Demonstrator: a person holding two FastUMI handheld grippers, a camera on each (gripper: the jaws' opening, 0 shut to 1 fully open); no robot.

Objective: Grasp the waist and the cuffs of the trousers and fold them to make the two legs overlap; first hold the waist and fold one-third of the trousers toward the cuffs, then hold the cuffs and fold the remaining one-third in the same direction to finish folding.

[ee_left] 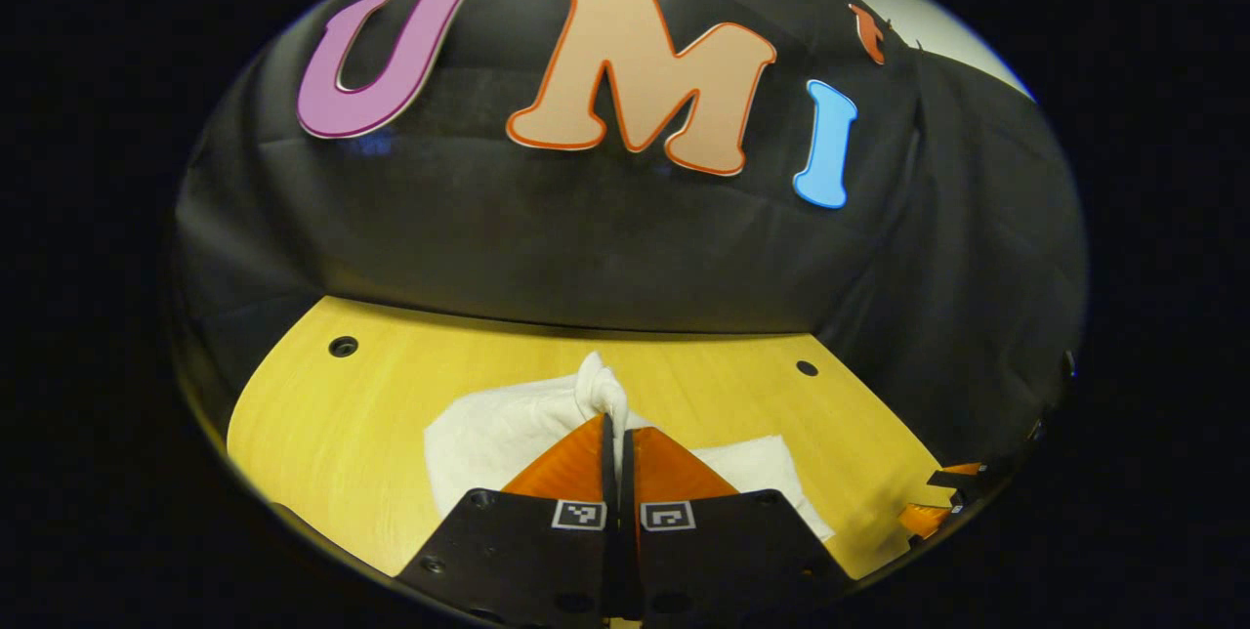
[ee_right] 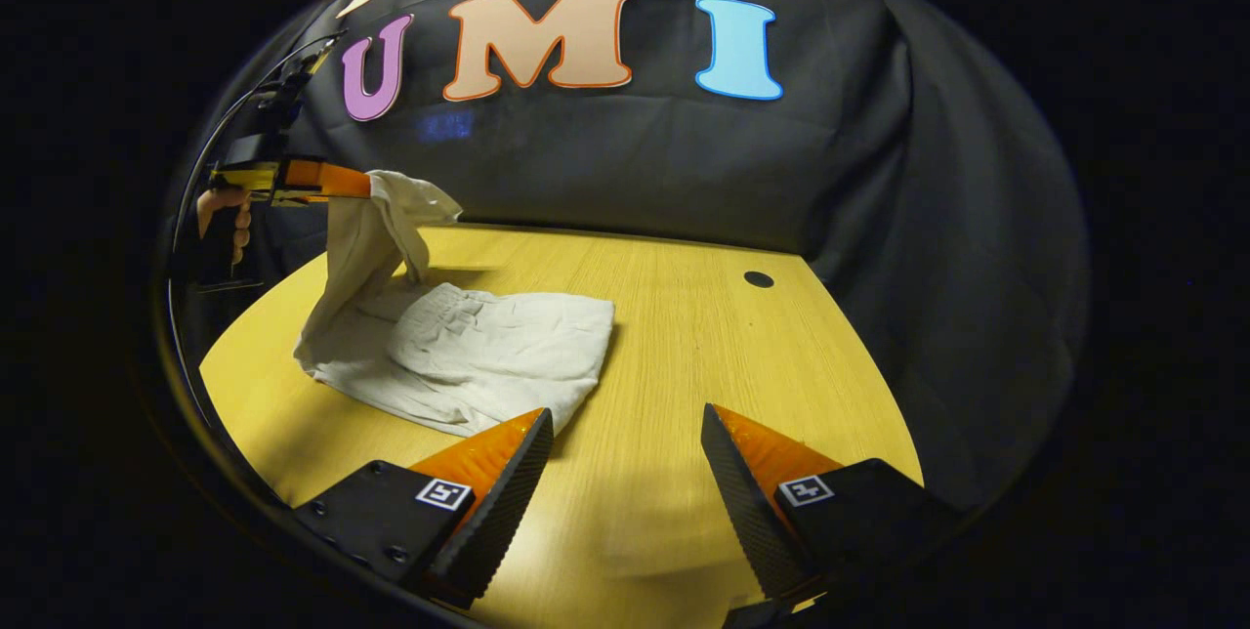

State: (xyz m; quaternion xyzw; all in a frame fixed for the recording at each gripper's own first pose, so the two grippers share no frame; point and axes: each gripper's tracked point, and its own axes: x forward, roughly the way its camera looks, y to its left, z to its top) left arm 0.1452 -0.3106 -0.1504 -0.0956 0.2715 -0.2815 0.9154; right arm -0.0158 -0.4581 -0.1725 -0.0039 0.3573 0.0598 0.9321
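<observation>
So we're looking at the white trousers (ee_right: pixel 459 351) lying mostly flat on the yellow table (ee_right: pixel 703 346), with one end lifted off the wood. The left claw (ee_left: pixel 617 429) is pinching that end, both fingers pressed tight on a bunched tuft of cloth sticking up just past the tips. From the right gripper view the same left claw (ee_right: pixel 332 182) is hanging up high at the far left with a hand (ee_right: pixel 229 219) behind it, and the fabric is draping down from it to the pile below.

The right claw (ee_right: pixel 625 473) is sitting wide apart and holding nothing, low over the table. The nearest corner of the flat part is lying just beside its left-hand finger, and the rest of the garment is stretching away forward and to the left, toward the raised end. So the long axis is running roughly from the right claw's side up to the left claw's side.

Which end is the waist? We're seeing a gathered, elastic-looking band near the middle of the flat part, but we can't tell for sure what the left claw is gripping.

Our guess is the next move is hinging on that near corner: the right claw is the closer one to it, and it only needs to slide left and a little forward to get fingers around the edge.
</observation>
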